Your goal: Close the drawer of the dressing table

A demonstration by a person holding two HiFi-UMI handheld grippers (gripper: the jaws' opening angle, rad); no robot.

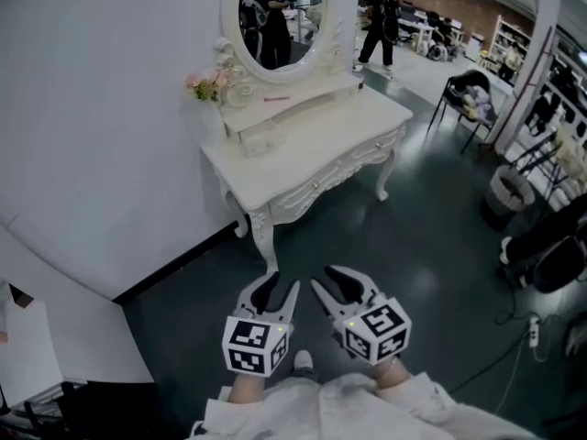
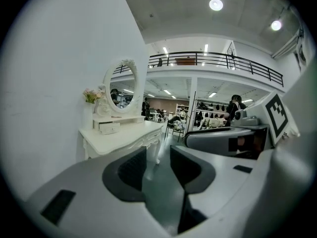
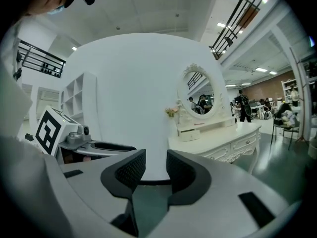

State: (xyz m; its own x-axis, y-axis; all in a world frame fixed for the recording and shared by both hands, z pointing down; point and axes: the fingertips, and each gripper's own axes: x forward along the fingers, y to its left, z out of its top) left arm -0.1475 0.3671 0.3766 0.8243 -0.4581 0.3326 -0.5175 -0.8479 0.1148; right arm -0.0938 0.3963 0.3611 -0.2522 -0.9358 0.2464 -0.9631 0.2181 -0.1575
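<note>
The white dressing table (image 1: 303, 159) stands against the curved white wall, with an oval mirror (image 1: 275, 16) and pink flowers (image 1: 206, 82) on top. A small drawer (image 1: 260, 138) in its top shelf unit sticks out; it also shows in the left gripper view (image 2: 110, 128) and the right gripper view (image 3: 189, 135). Both grippers hang side by side over the dark floor, well short of the table. My left gripper (image 1: 278, 290) (image 2: 157, 165) is open with nothing between its jaws. My right gripper (image 1: 337, 282) (image 3: 156, 170) is open and empty too.
A black chair (image 1: 468, 99) with things on it and a round bin (image 1: 507, 191) stand to the right of the table. A person (image 1: 378, 21) stands far behind. Cables (image 1: 532, 333) lie on the floor at right. White shelving (image 1: 37, 337) stands at lower left.
</note>
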